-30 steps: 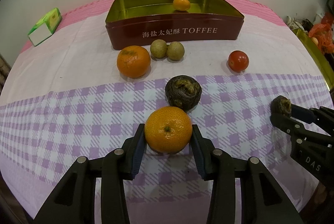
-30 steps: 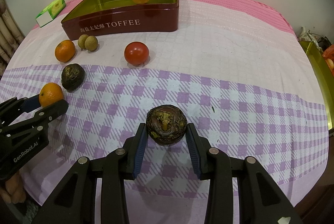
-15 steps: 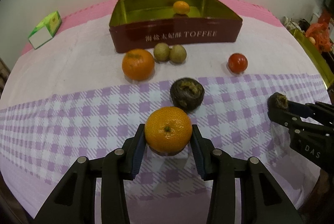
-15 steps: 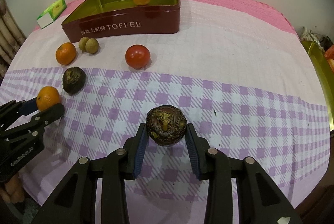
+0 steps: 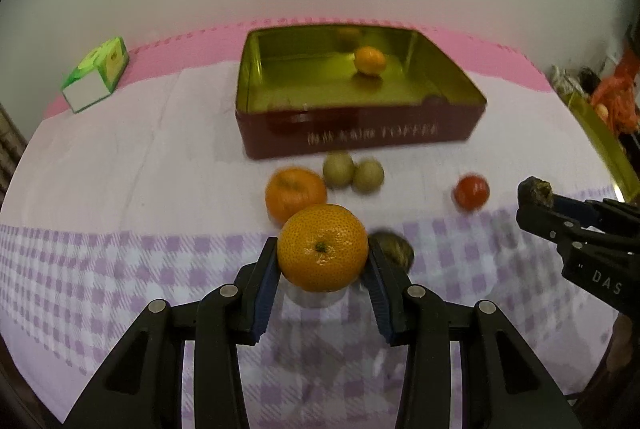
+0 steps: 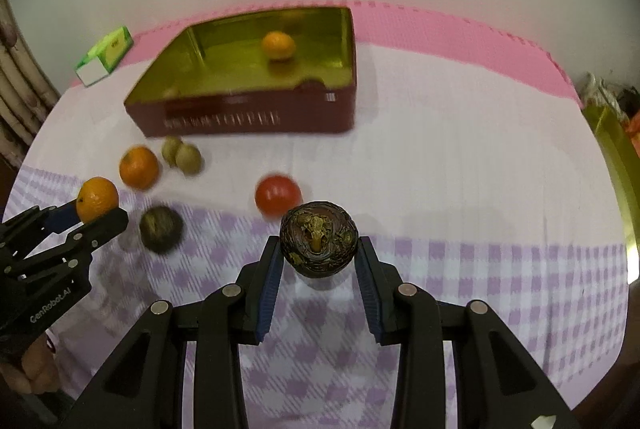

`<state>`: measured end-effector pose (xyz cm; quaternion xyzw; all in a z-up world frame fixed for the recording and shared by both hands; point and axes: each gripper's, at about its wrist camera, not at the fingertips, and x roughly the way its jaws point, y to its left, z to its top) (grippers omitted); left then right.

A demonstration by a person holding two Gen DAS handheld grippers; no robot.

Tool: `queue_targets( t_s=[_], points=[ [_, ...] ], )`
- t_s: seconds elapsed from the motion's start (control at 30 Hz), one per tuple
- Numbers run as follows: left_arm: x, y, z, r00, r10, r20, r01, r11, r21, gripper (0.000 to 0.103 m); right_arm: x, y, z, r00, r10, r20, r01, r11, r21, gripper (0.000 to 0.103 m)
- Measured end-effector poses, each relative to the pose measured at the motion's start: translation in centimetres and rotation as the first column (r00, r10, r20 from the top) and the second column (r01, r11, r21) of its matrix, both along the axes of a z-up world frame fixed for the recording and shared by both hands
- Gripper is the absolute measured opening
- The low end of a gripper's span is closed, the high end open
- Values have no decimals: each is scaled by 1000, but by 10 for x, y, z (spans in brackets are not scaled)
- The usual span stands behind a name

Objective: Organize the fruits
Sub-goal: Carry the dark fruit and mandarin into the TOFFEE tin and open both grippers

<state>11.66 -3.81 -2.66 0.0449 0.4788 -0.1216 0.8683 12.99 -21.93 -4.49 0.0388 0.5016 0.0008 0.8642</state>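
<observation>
1 toffee tin (image 5: 360, 139), long side facing cams, 1 small orange (image 5: 370, 60) inside. 2 grippers: left gripper (image 5: 323, 265) clamped on mandarin (image 5: 322, 248), stem end toward cam; right gripper (image 6: 318, 257) clamped on dark wrinkled fruit (image 6: 318, 243). On cloth: 1 mandarin (image 5: 295, 193), 1 dark fruit (image 6: 161, 235), 1 tomato (image 6: 277, 195), 2 longans (image 5: 353, 173).

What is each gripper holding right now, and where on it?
The left gripper pinches an orange across its sides, stem end facing the camera. The right gripper pinches a dark wrinkled fruit the same way, across its sides.
</observation>
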Motion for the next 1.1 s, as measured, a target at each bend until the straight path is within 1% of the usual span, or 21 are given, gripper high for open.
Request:
queue_targets(
  t_s=[0.23,0.3,0.43,0.53,0.6,0.63,0.73,0.9,1.1],
  points=[
    [35,4,21,998,21,52,-20,1000,-19,43,52,4,23,997,25,69,-26,1000,10,34],
    [48,1,27,997,18,69,-17,1000,-18,43,56,3,26,996,31,79,-32,999,18,34],
    [70,-2,32,997,21,73,-18,999,-32,43,78,7,31,995,41,92,-43,999,17,34],
    [91,-9,30,997,8,74,-7,1000,-17,43,100,6,27,996,41,80,-44,998,33,34],
    [102,-13,26,998,6,61,-6,1000,-5,43,103,7,28,996,41,74,-44,998,45,34],
    [105,-13,24,998,8,58,-7,1000,-7,43,112,8,27,997,41,69,-45,998,49,34],
    [119,-15,14,999,11,30,-11,1000,-3,43,117,11,20,997,47,61,-49,998,44,34],
    [129,-19,2,1000,11,7,-11,1000,8,43,124,10,8,998,58,36,-59,997,42,34],
    [136,-25,-4,1000,4,-5,-4,1000,29,43,129,10,1,998,62,20,-63,997,43,34]
  ],
)
